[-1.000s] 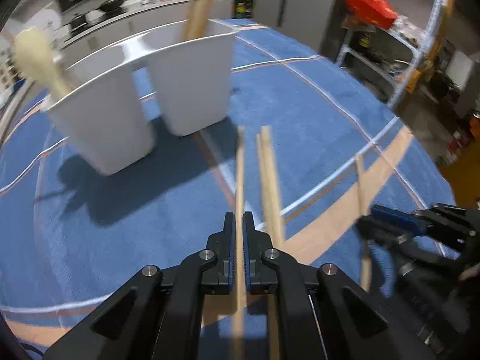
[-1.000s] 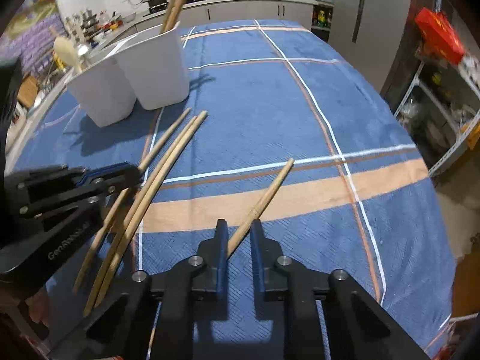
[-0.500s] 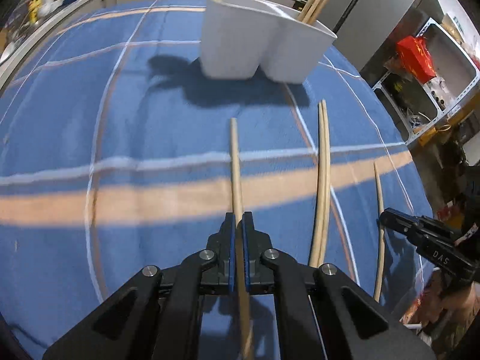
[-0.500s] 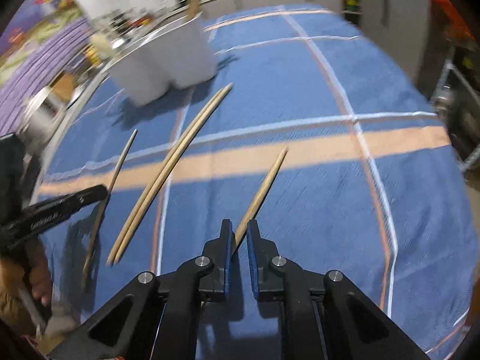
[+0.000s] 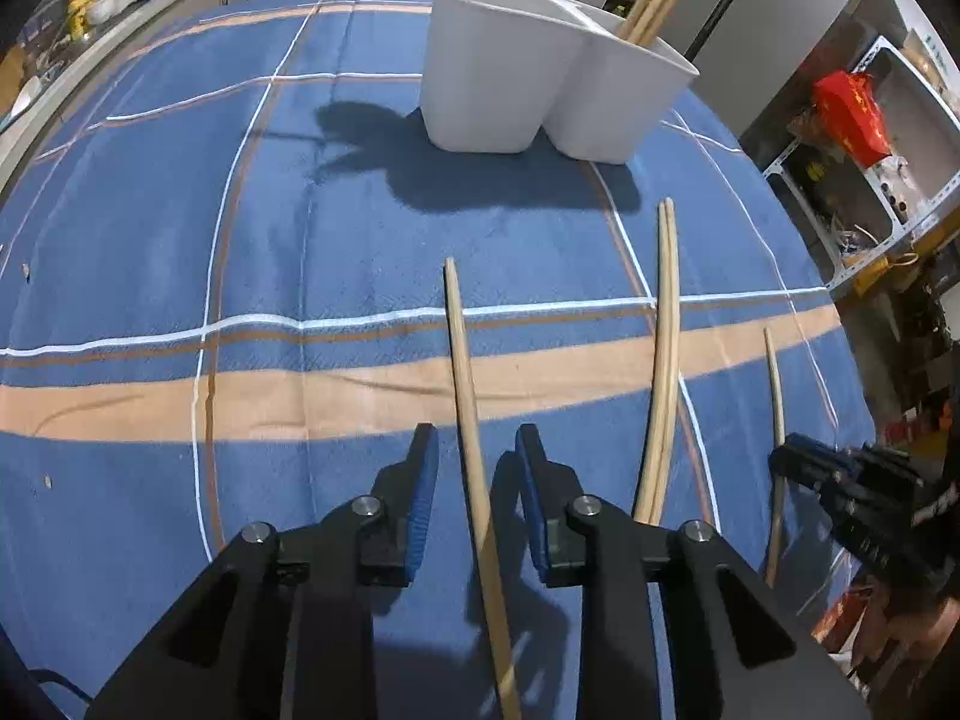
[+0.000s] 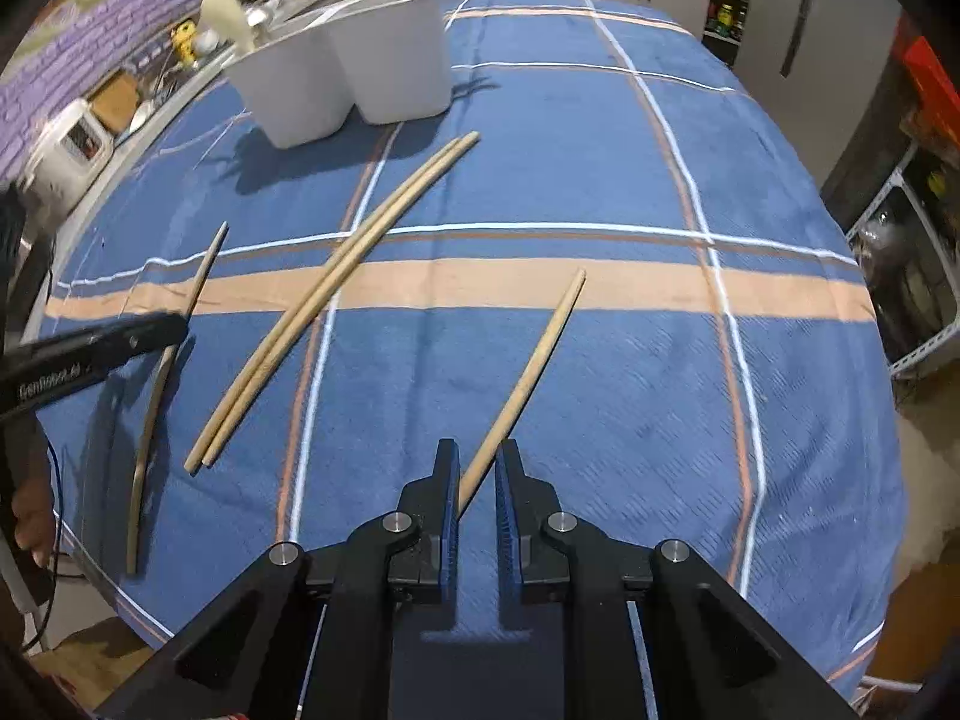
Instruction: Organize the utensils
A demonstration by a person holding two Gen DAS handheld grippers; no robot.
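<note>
Both grippers were angled steeply down. The left gripper (image 5: pixel 477 450), jaws opening, straddled a slender wooden chopstick (image 5: pixel 465 372) untouched; the right gripper (image 6: pixel 478 468) was clamped on another round chopstick (image 6: pixel 528 372) pointing toward one o'clock.

Left gripper (image 5: pixel 477 462) jaws are seen opening around a long pale wooden chopstick (image 5: pixel 465 372), untouched, laid on blue plaid tablecloth (image 5: pixel 150 240).
</note>
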